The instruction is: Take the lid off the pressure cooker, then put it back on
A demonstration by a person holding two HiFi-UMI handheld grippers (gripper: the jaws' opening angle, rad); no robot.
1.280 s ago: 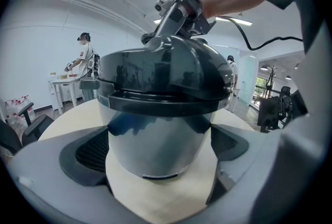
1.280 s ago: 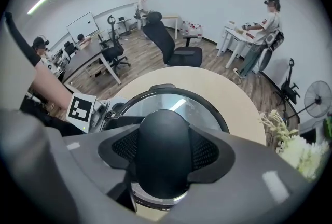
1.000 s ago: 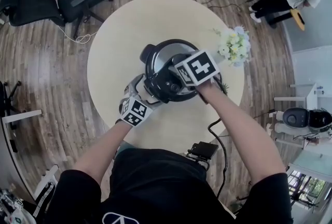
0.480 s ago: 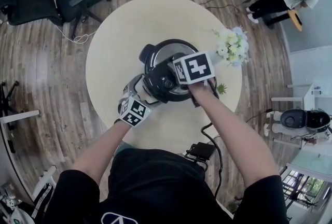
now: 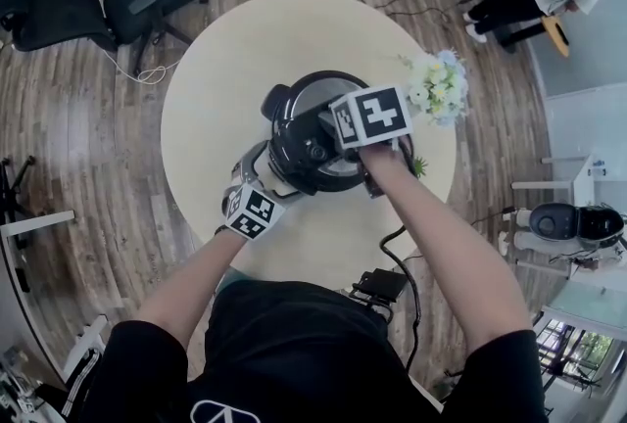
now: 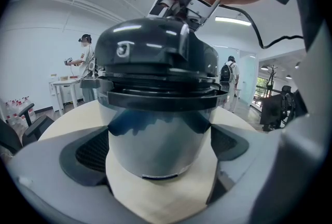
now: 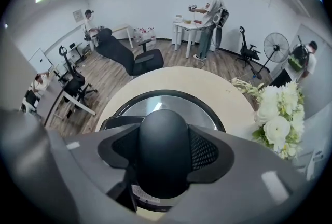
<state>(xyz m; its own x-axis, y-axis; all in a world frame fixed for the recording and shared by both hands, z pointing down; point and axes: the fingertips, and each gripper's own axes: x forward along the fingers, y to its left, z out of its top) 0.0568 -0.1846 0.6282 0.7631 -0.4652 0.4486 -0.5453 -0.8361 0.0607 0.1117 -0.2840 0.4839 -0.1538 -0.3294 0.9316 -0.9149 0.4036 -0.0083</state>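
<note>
pressure cooker [image 5: 312, 139] stands near the middle of the round desk [image 5: 235, 49], upright. lid [image 6: 155, 46] is on the pot, seated level on the rim, no gap showing in the left tool view.

lid handle [image 7: 161, 132], a black rounded bar, lies across the top. right tool [image 7: 162, 158] comes down steeply from above, both pads clamped on the bar's sides.

left tool [image 6: 161, 158] lies low and near level at the pot's near left side. jaws wide, one pad each side of the lower steel wall. no clear press, reads as a brace.

white flowers [image 5: 439, 86] just beyond the pot's right side.

step, by my reading: twisting the lid at the handle. unlocking or re-locking, cannot tell from here.

next move: if unlocking, turn until the lid frees, then lift straight up. the pot must not spin along, so the left tool should bear on the wall. keep the lift clear of the flowers.
</note>
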